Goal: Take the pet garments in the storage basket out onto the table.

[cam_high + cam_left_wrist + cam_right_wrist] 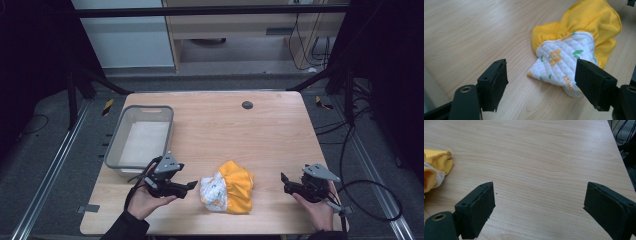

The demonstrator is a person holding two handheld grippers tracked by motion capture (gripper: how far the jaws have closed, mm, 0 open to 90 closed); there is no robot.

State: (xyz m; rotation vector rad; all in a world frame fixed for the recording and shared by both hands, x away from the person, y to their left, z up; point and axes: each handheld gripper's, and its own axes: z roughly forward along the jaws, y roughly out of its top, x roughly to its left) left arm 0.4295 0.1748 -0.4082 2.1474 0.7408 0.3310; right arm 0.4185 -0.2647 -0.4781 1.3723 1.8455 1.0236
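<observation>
In the high view, your left claw [191,185] sits low and left of centre, jaws spread and pinching nothing, its tips aimed right at the bunched cloth [228,187] — yellow with a white quilted part — lying on the desk [220,125] just beside them. Your right claw [283,178] is low at the right, well apart from the cloth, so the left hand is plainly the nearer. The grey bin [116,145] at centre left, just above your left hand, looks empty.

In the left gripper view, the cloth [574,47] lies ahead and to the upper right, its long axis running from upper right down to the white quilted corner, which reaches in front of the right-hand jaw without touching it, as far as you can tell.

In the right gripper view, the right claw [539,202] stands spread over bare wood — the cloth [435,167] is only an edge at the far left of the frame.
</observation>
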